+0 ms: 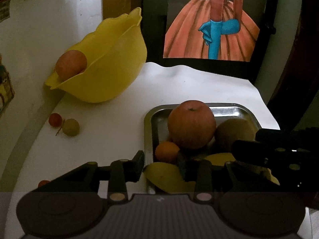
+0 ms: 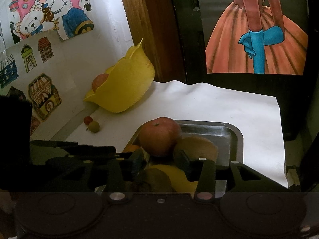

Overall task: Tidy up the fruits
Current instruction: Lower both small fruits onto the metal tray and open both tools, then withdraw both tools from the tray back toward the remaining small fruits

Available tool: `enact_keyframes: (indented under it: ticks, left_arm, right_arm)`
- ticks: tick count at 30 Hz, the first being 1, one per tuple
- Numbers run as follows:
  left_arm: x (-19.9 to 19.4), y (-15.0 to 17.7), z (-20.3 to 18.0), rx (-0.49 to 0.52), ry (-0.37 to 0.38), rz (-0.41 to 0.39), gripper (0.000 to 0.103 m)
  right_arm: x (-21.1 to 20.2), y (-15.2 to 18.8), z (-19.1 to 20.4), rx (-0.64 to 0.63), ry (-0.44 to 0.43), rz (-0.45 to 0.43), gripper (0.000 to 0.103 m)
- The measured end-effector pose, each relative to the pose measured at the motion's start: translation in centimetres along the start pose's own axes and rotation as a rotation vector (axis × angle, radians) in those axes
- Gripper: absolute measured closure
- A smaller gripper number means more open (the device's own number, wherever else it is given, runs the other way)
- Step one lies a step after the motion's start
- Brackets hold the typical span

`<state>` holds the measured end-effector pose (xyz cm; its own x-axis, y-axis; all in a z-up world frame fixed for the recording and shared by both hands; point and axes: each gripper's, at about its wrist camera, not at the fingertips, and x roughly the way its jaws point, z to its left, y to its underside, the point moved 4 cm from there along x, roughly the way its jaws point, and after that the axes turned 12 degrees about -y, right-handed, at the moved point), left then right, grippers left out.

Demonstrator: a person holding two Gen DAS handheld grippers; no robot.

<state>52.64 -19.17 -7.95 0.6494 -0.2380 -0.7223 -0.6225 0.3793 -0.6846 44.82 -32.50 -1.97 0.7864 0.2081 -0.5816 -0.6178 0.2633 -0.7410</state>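
My left gripper (image 1: 161, 168) hangs with its jaws apart over the near left corner of the tray (image 1: 148, 119), a yellow fruit (image 1: 165, 176) lying between the fingers; I cannot tell whether they touch it. My right gripper (image 2: 161, 162) is spread too, low over the tray's near end, with a brownish fruit (image 2: 153, 179) and the yellow one between its fingers. Beyond sit a big apple (image 1: 191, 124), a small orange (image 1: 166, 152) to its left and a tan fruit (image 1: 234, 132) to its right. Farther left on the white sheet (image 1: 199, 85) lie two grapes (image 1: 63, 124), touching. The yellow bowl (image 1: 111, 69) leans against the wall, an apple (image 1: 70, 64) inside.
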Motion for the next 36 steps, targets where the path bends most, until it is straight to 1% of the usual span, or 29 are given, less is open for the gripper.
enact_keyframes:
  ticks: [4,6,10,15,20,22,28,30,33,36]
  left_arm:
    - [-0.7,0.4,0.9,-0.041,0.0,-0.018,0.051]
    - [-1.3,0.8,1.6,-0.066,-0.009,-0.027,0.044]
    - [-2.7,1.9,3.5,-0.116,-0.044,-0.037,0.038]
    - [-4.6,3.0,6.3,-0.177,-0.102,-0.066,0.022]
    - [-6.0,4.2,9.1,-0.246,-0.171,-0.06,0.018]
    - [-6.5,4.8,10.2,-0.281,-0.199,-0.049,0.017]
    - [-7.8,6.5,13.1,-0.341,-0.276,-0.028,0.012]
    - [-8.1,6.7,13.8,-0.346,-0.294,-0.016,0.011]
    - [-8.7,7.3,14.6,-0.364,-0.31,0.0,0.007]
    - [-9.0,8.2,15.3,-0.38,-0.321,0.027,0.006]
  right_arm:
    - [0.3,-0.2,0.4,-0.017,-0.002,0.003,0.051]
    - [0.5,-0.2,0.7,-0.028,-0.005,0.008,0.049]
    - [1.2,-0.4,1.5,-0.046,-0.021,0.014,0.043]
    - [2.5,-0.7,3.2,-0.073,-0.057,0.025,0.033]
    - [4.0,-1.0,5.6,-0.117,-0.116,0.054,0.026]
    - [4.7,-0.9,6.7,-0.138,-0.141,0.072,0.026]
    - [6.8,0.6,10.2,-0.207,-0.209,0.133,0.026]
    - [7.6,1.1,11.3,-0.221,-0.233,0.149,0.026]
    - [9.0,1.4,12.6,-0.259,-0.268,0.187,0.026]
    - [10.7,1.3,13.6,-0.26,-0.342,0.233,0.027]
